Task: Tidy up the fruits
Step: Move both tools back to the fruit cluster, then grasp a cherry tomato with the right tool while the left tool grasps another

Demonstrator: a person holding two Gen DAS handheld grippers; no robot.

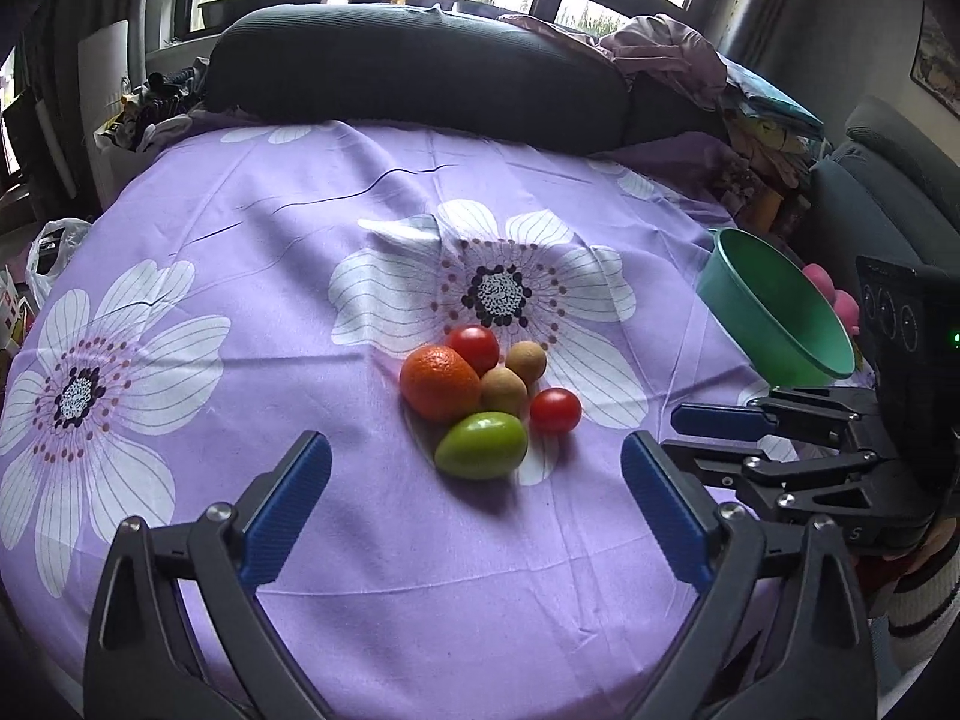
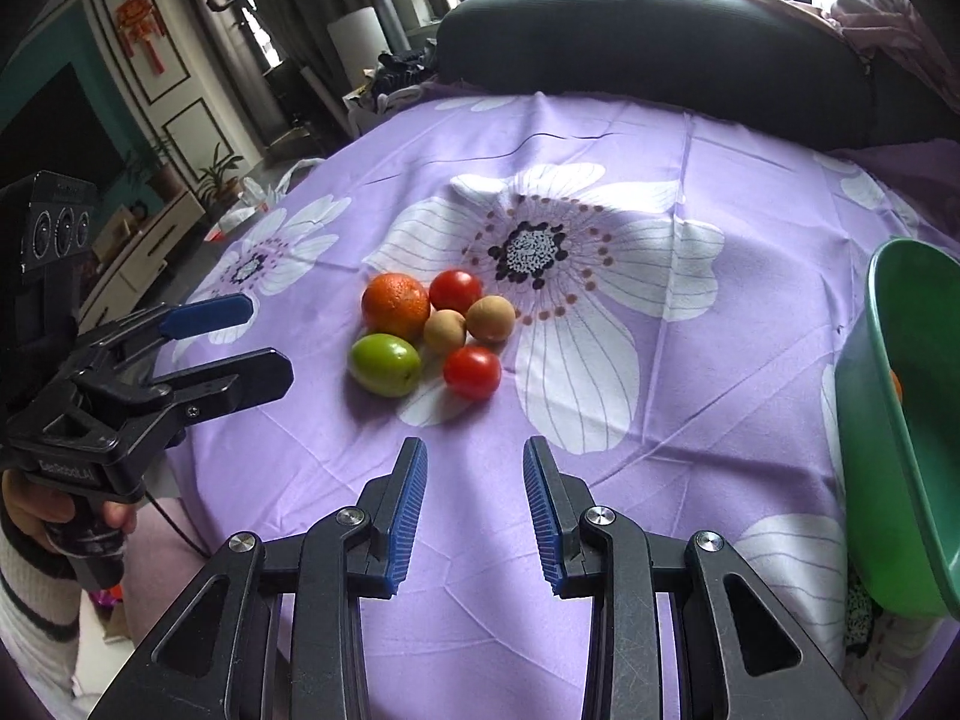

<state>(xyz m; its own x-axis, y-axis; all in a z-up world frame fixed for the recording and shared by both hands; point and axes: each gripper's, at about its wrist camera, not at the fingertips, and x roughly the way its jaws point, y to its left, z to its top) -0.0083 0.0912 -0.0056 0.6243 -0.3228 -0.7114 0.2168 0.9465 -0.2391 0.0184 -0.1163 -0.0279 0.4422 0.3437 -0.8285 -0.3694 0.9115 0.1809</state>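
A cluster of fruit lies on the purple flowered cloth: an orange (image 1: 439, 383) (image 2: 396, 306), two red tomatoes (image 1: 555, 410) (image 2: 472, 372), two brown longans (image 1: 503, 390) (image 2: 444, 331) and a green fruit (image 1: 481, 445) (image 2: 384, 364). A green bowl (image 1: 780, 309) (image 2: 900, 438) stands tilted at the right. My left gripper (image 1: 477, 477) (image 2: 252, 339) is open and empty, just short of the green fruit. My right gripper (image 2: 475, 507) (image 1: 678, 438) is open and empty, a little short of the nearer tomato.
The purple cloth (image 1: 300, 276) covers a round table. A dark sofa cushion (image 1: 414, 69) lies behind it. Clothes and clutter (image 1: 762, 120) pile up at the far right. Something orange (image 2: 896, 387) shows inside the bowl.
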